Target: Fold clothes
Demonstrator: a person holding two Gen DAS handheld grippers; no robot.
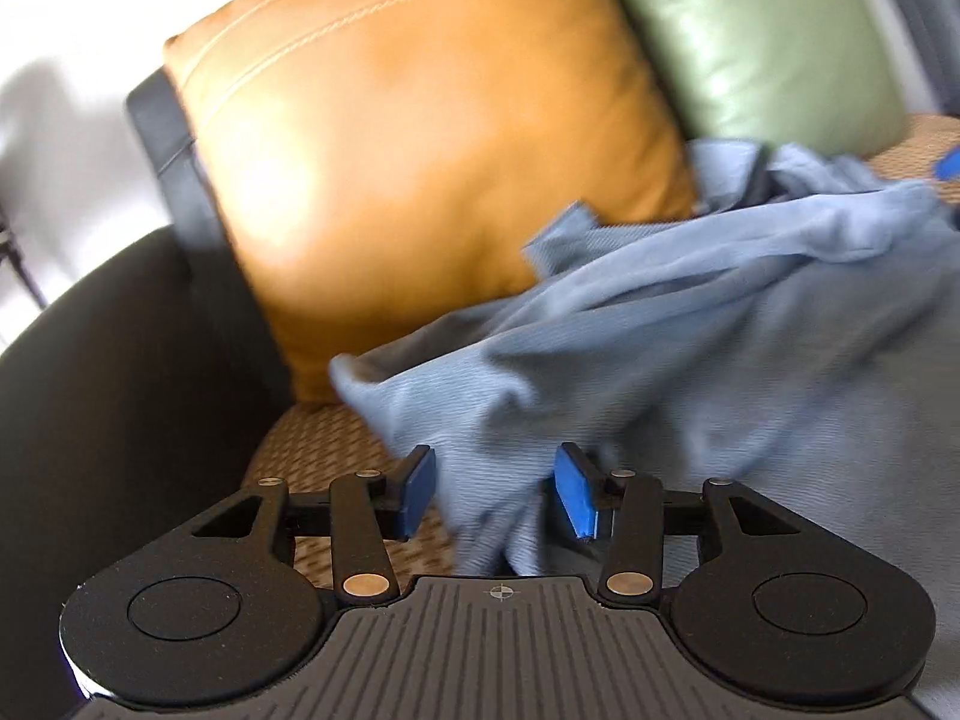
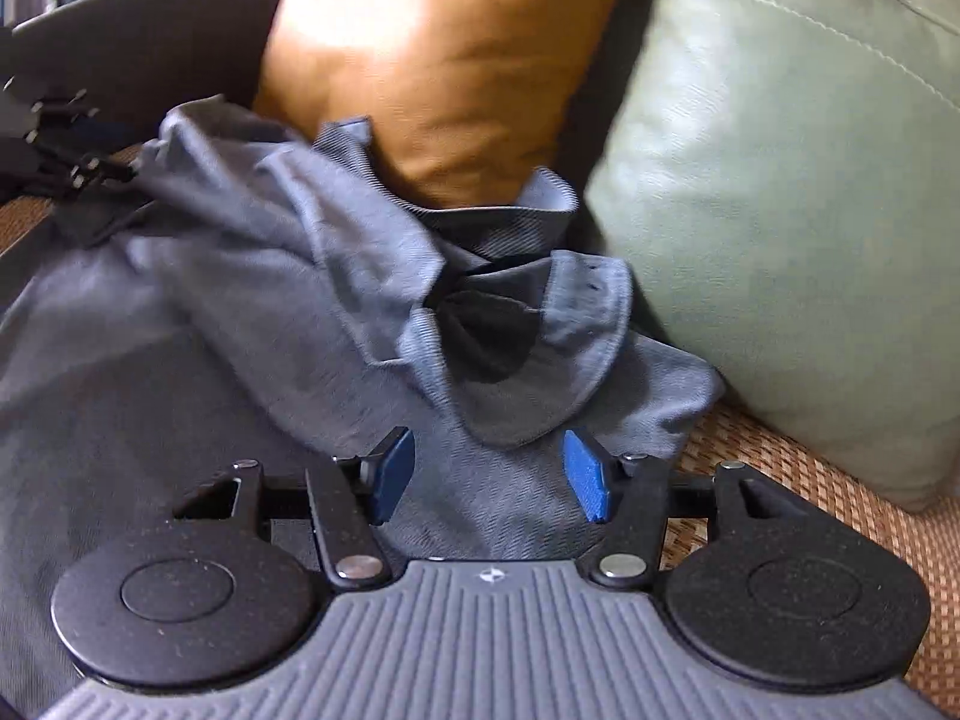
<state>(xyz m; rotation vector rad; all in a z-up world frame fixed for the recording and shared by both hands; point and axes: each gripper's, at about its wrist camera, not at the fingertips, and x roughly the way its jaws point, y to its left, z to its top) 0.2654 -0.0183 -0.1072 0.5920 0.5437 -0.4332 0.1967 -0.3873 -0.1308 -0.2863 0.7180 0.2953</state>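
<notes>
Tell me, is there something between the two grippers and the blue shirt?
Nothing visible is in the way. The left gripper and the right gripper are both open, with the blue shirt already lying between their fingers. The orange cushion and green cushion stand behind it.

Left gripper [image 1: 495,492]: blue pads spread apart, blue shirt [image 1: 690,372] bunched between them (blurred). Shirt lies crumpled on woven seat mat [image 1: 324,444], against orange cushion [image 1: 420,150]. Green cushion [image 1: 750,42] beside it. Dark armrest [image 1: 120,390] at left.
</notes>
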